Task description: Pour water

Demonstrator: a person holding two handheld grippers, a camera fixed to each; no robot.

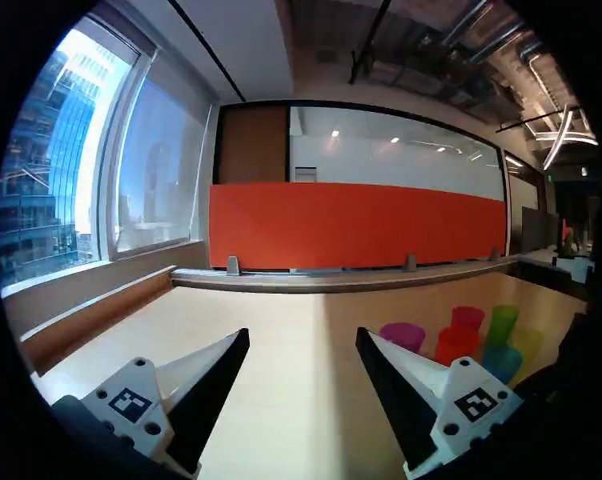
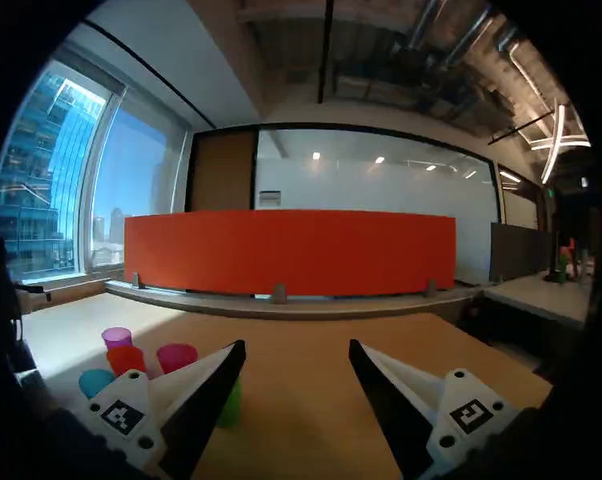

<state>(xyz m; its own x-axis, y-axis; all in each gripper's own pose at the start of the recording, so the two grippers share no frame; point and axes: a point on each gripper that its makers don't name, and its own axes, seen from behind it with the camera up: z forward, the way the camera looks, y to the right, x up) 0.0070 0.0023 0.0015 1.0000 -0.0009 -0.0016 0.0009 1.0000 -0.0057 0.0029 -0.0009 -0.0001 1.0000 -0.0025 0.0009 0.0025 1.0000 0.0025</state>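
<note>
1. Left gripper view: the left gripper (image 1: 301, 332) has its two fingers spread wide with nothing between them. It is held above the wooden table (image 1: 285, 320).
2. Right gripper view: the right gripper (image 2: 295, 344) is spread just as wide and also carries nothing. It hangs over the same table.
3. The task's things are the coloured plastic cups (image 1: 457, 344), which stand upright and close together on the table. From the left gripper they sit to the right of its fingers, with a magenta cup (image 1: 403, 336) nearest its right finger. From the right gripper the group sits to the left, and a green cup (image 2: 230, 404) is partly hidden behind that gripper's left finger.
4. Farther out, an orange partition (image 1: 357, 224) runs along the far edge of the table, and a large window (image 1: 61, 176) fills the left wall.
5. Step in hand, as I judge it: the start, an approach with no cup grasped yet.
6. I cannot tell which cup holds water, because their insides are not visible from this angle.
7. The next move calls for one gripper to turn toward the group, bracket a single cup at its side without knocking the cups next to it, and close on it. The other gripper should steady or take the receiving cup.
</note>
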